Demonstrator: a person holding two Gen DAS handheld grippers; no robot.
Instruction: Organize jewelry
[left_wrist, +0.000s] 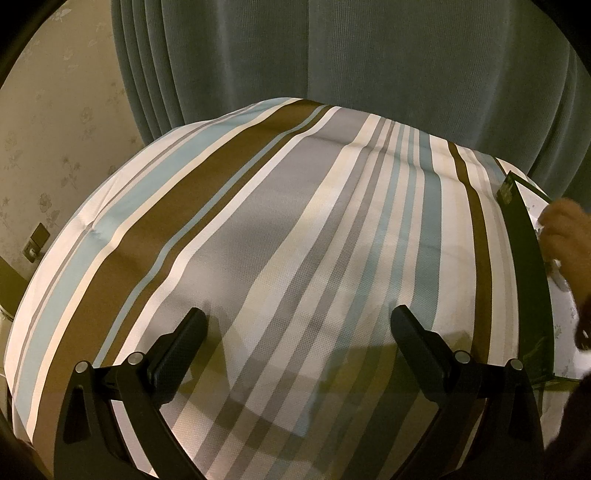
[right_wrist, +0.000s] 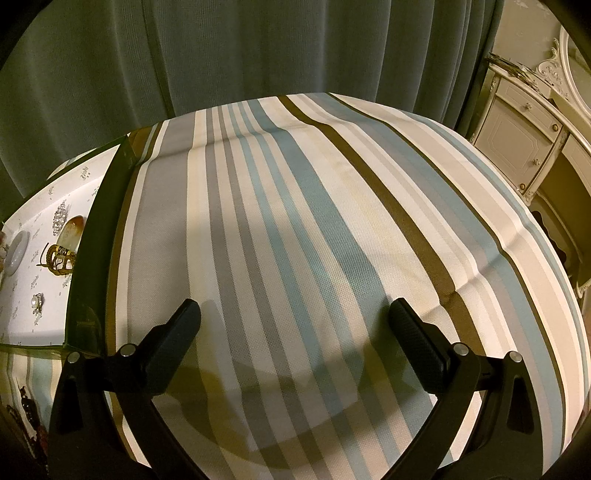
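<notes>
Jewelry pieces lie in dark-walled tray (right_wrist: 88, 236) at left, untouched by either tool.
Counted left to right: one white dish (right_wrist: 16, 253), one gold bangle (right_wrist: 61, 260), one amber stone (right_wrist: 72, 230). Left gripper (left_wrist: 297, 332) and right gripper (right_wrist: 293, 325) hover spread and empty over striped cloth (right_wrist: 314, 221), seemingly staged before picking.

Jewelry (right_wrist: 61, 258) in tray (right_wrist: 88, 236), on tablecloth (right_wrist: 295, 221).

Striped tablecloth (right_wrist: 314, 221), grey-green curtain (left_wrist: 332, 55) behind, cream cabinet (right_wrist: 517, 136) right
</notes>
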